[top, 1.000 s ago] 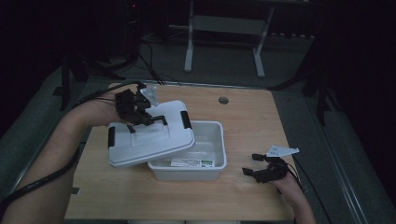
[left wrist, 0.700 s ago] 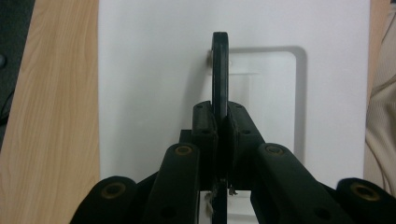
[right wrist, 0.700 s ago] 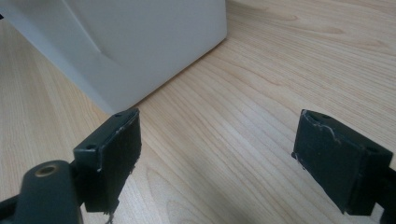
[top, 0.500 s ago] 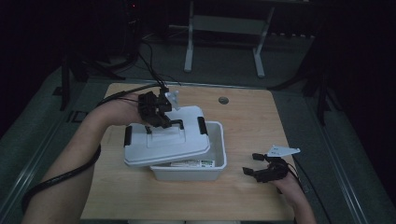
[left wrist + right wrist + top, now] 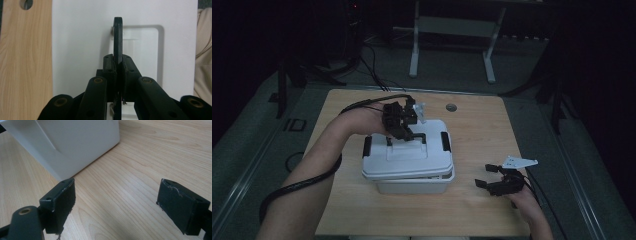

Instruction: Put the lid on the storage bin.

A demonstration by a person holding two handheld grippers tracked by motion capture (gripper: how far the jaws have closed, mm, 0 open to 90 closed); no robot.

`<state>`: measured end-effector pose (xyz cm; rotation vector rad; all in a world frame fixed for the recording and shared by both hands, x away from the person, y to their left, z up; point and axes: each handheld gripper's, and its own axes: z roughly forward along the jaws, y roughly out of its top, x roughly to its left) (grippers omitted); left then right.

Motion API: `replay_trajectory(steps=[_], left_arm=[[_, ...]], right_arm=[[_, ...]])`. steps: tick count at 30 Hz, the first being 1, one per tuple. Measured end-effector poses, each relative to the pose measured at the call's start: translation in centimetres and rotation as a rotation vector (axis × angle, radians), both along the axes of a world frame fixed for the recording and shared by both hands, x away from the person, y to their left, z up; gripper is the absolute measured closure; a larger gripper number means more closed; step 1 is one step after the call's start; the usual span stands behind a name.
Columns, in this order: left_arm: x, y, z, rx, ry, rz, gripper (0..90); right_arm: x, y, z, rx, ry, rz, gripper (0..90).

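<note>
Left gripper view shows the left gripper [image 5: 119, 72] with jaws clamped on the lid's [image 5: 408, 150] thin black handle [image 5: 117, 37], a stiff, light, slippery plastic piece over the bin [image 5: 412, 186] at table centre, right gripper [image 5: 501, 181] agape at 4 o'clock.

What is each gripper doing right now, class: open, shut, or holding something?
Left gripper: shut on the black handle of the white lid.
Right gripper: open, holding nothing, above the wooden table beside the white bin.

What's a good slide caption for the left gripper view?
Left gripper shut on the black handle of the white lid above the wooden table.
</note>
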<state>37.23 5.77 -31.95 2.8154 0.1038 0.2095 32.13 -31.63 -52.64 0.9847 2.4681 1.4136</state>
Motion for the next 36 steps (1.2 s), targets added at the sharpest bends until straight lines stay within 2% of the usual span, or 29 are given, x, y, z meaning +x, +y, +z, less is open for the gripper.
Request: replay_trajectory(steps=[13, 24, 32, 34, 36], left_arm=[[0.7, -1.8, -2.0, 0.021, 0.025, -0.036, 83.5], [1.0, -2.3, -3.4, 0.036, 0.043, -0.032, 83.4], [1.2, -2.2, -3.6, 0.021, 0.058, -0.021, 83.0], [1.2, -2.1, -3.6, 0.02, 0.026, -0.017, 80.1], [1.2, -1.7, -3.6, 0.01, 0.03, -0.009, 65.2]], right_arm=[[-0.1, -0.1, 0.1, 0.004, -0.004, 0.001, 14.9], [-0.1, 0.0, 0.0, 0.006, -0.001, 0.0, 14.9], [-0.1, 0.1, -0.2, 0.006, 0.003, 0.004, 14.9], [-0.1, 0.1, -0.2, 0.009, 0.002, 0.005, 14.9], [-0.1, 0.2, -0.2, 0.009, -0.001, 0.004, 14.9]])
